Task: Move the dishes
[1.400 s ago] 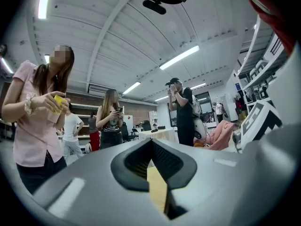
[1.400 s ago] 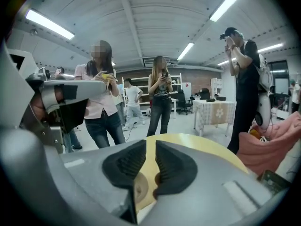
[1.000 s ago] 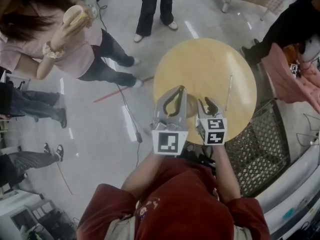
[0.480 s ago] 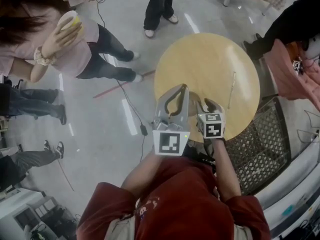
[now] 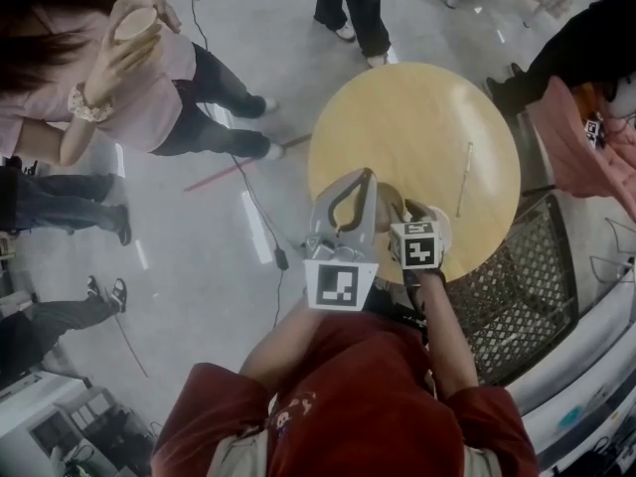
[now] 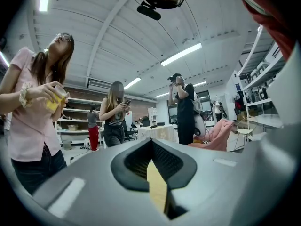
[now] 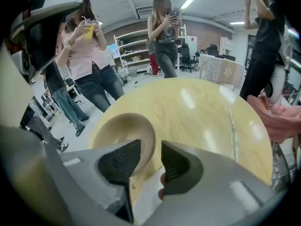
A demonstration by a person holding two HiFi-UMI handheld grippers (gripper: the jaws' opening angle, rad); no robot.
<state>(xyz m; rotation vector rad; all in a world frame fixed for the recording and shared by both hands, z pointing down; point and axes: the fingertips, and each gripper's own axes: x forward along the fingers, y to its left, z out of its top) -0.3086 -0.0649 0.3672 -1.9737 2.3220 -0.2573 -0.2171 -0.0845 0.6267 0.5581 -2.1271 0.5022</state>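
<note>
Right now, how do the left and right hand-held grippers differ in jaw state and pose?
The left hand-held gripper has its jaws together, nothing between them, and points level. The right hand-held gripper has its jaws apart, just been opening, and tilts down with the bowl rim between them, not pressed. Both are grey and hover at the round table's near edge.

**Hidden, cropped and unclear items**

- Bowl [image 7: 123,134]: near rim hidden behind the right gripper [image 7: 150,150]. In the head view it is mostly covered by the left gripper [image 5: 360,179] and the right.
- Table [image 5: 417,117]: near edge hidden under the grippers.
- Thin stick [image 7: 232,128]: too small to identify.
- Wire basket [image 5: 517,286]: partly behind the table.
- Bystander [image 5: 353,3]: only the legs are in frame.
</note>
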